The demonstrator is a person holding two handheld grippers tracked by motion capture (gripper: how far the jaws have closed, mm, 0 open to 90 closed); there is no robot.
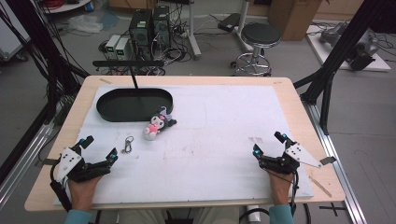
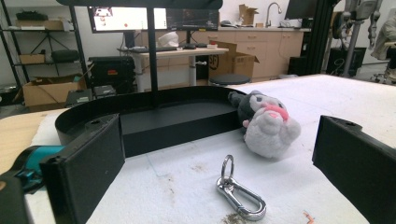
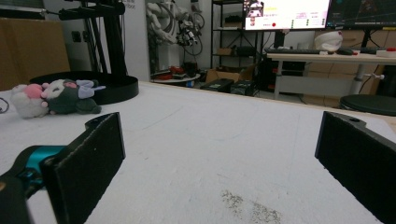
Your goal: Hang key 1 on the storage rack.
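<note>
**Left claw open, facing a metal clip on the counter**

Two hand-held claws rest near the person's edge of a wooden counter covered with a white cloth. The left claw (image 1: 99,148) stands with its black jaws spread wide and nothing between them. The right claw (image 1: 267,144) is likewise wide open and empty, with only bare cloth ahead of it.

A small silver metal carabiner clip with a ring on one end (image 2: 239,193) lies flat on the cloth just ahead of the left claw, between the lines of its two jaws and slightly toward its right jaw. Its long axis runs roughly along the claw's line of sight, ring end farther away, angled a little. The left claw is much the nearer of the two; the right claw is well apart from the clip.

Beyond the clip, farther from the left claw, lies a small plush toy in white, grey and pink (image 2: 268,125), on its side. It lies just beside the wall of a shallow black oval tray (image 2: 140,105), farther back again.

Judging by this layout, a short forward reach by the left claw would bring it over the clip.
</note>
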